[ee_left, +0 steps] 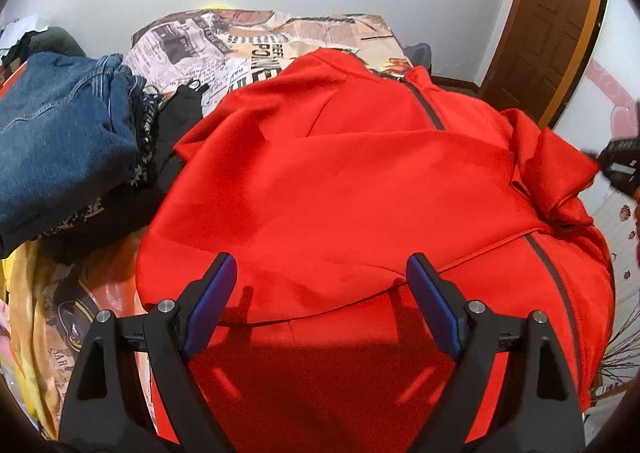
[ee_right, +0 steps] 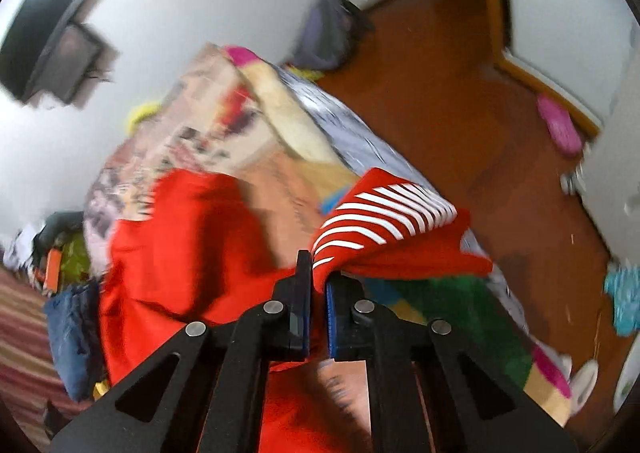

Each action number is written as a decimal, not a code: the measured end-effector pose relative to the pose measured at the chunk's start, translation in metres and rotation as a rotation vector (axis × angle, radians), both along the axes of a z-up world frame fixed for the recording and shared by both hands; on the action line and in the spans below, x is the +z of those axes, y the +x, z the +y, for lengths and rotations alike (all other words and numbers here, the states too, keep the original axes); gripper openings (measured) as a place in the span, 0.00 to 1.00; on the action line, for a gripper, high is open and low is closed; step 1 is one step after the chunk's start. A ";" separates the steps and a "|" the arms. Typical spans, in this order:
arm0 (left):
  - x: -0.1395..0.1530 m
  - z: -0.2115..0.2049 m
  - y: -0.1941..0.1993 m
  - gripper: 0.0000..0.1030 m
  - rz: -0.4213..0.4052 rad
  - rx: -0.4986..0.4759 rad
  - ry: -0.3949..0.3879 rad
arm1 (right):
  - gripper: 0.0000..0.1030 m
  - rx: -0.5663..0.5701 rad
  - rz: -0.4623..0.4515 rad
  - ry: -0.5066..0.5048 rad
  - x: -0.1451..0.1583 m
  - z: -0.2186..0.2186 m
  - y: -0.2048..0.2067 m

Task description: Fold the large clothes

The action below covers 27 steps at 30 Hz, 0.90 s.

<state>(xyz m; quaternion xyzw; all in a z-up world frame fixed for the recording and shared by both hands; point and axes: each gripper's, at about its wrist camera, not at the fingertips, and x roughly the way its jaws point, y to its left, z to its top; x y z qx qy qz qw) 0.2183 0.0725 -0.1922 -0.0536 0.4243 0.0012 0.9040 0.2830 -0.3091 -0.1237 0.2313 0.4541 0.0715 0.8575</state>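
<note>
Right wrist: right gripper [ee_right: 318,273] fingers clamped on red jacket [ee_right: 180,245]; left gripper [ee_left: 320,273] spread above it.

The red garment [ee_left: 340,189] is seen as smooth, matt cloth with a faint sheen. At left of the frame, coarse blue denim [ee_left: 60,125] is stacked. The door [ee_left: 560,13], upper right, is glossy brown wood.
</note>
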 end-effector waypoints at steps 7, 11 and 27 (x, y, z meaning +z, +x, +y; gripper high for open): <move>0.022 -0.003 -0.015 0.84 -0.055 -0.024 -0.002 | 0.05 0.187 -0.223 -0.076 0.084 0.068 -0.038; 0.034 0.001 -0.026 0.84 -0.081 -0.034 -0.014 | 0.05 0.288 -0.274 -0.092 0.094 0.122 -0.049; 0.040 0.035 -0.065 0.84 -0.067 0.018 -0.001 | 0.12 0.696 -0.005 -0.318 -0.011 0.239 -0.083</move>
